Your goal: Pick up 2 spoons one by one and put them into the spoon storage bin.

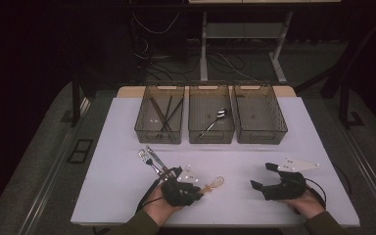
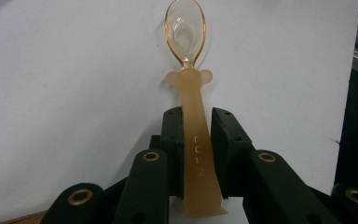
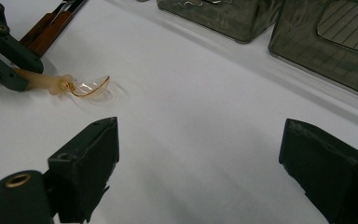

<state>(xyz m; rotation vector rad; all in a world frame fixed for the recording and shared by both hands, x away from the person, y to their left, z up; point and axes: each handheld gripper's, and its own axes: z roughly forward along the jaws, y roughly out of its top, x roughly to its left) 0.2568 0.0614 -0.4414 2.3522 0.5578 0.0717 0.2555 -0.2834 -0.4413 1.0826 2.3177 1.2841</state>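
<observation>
Left gripper [image 1: 188, 188] clamps an orange spoon [image 1: 214, 184] low on the table [image 1: 298, 127]

High view: spoon at lower centre, three bins [image 1: 211, 119] above, middle one holding a metal spoon [image 1: 215, 119]. Left gripper view: jaws pinch the handle [image 2: 196, 154], bowl pointing up-frame, so lifting toward a bin looks next. Right gripper view: right gripper [image 3: 198, 158] gapes empty, and the spoon [image 3: 81, 86] is seen still resting on the table at upper left
</observation>
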